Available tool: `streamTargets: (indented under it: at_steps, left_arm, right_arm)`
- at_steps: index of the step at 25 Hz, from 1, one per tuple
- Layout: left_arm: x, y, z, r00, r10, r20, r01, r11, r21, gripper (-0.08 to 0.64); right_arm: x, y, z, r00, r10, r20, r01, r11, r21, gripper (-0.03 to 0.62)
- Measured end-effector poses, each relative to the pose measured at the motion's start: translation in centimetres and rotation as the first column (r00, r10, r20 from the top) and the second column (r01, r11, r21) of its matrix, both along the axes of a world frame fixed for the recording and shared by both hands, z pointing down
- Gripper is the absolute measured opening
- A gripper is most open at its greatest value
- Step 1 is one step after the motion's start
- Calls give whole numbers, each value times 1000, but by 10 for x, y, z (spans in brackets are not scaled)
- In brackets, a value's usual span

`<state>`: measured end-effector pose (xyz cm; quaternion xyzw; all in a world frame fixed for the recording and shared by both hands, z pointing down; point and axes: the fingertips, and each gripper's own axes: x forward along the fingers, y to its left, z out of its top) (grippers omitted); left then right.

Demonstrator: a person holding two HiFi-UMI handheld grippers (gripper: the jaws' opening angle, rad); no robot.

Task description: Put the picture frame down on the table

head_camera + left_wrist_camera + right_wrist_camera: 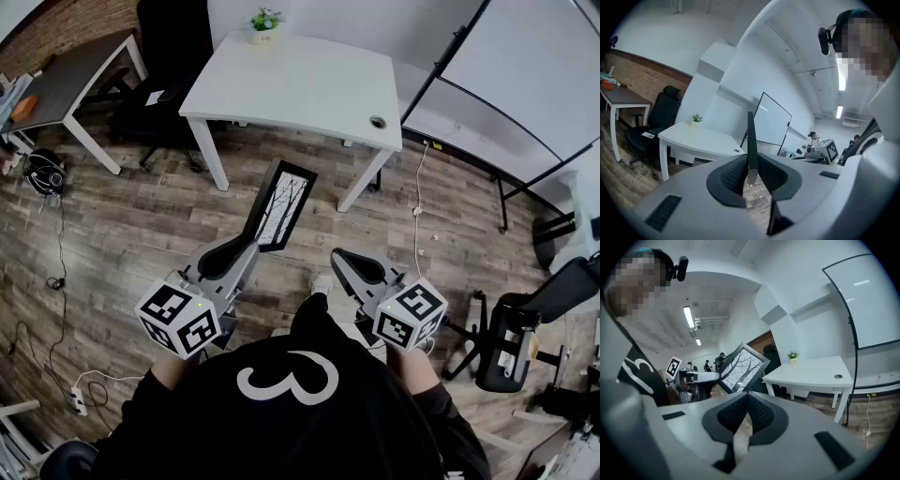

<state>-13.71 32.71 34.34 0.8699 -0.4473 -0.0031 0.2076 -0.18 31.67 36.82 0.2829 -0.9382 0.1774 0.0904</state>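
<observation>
A black picture frame (283, 204) with a bare-tree print hangs over the wooden floor, short of the white table (309, 89). My left gripper (251, 246) is shut on its lower edge. In the left gripper view the frame (751, 138) stands edge-on, upright between the jaws of the left gripper (751, 164), with the table (701, 139) ahead to the left. My right gripper (339, 258) is beside the frame, shut and empty. The right gripper view shows the tilted frame (743, 367) to the left of the right gripper (747, 399), and the table (811, 370) beyond.
A small potted plant (265, 23) stands at the table's far edge and a cable hole (378, 121) at its right corner. A black office chair (169, 56) and a dark desk (75, 80) are at the left. A whiteboard (525, 75) stands on the right. Cables (56, 281) lie on the floor.
</observation>
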Motion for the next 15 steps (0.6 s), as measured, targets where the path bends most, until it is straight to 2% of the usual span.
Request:
streamTargets:
  at_steps: [8, 15]
  left_arm:
    - [2, 1, -1, 1000, -12, 5, 12, 1000, -3, 81]
    - [-3, 2, 3, 999, -34, -6, 34, 999, -15, 81]
  right_arm:
    - [1, -1, 2, 1000, -19, 6, 19, 1000, -4, 23]
    - [-6, -6, -1, 996, -42, 77, 43, 999, -7, 23]
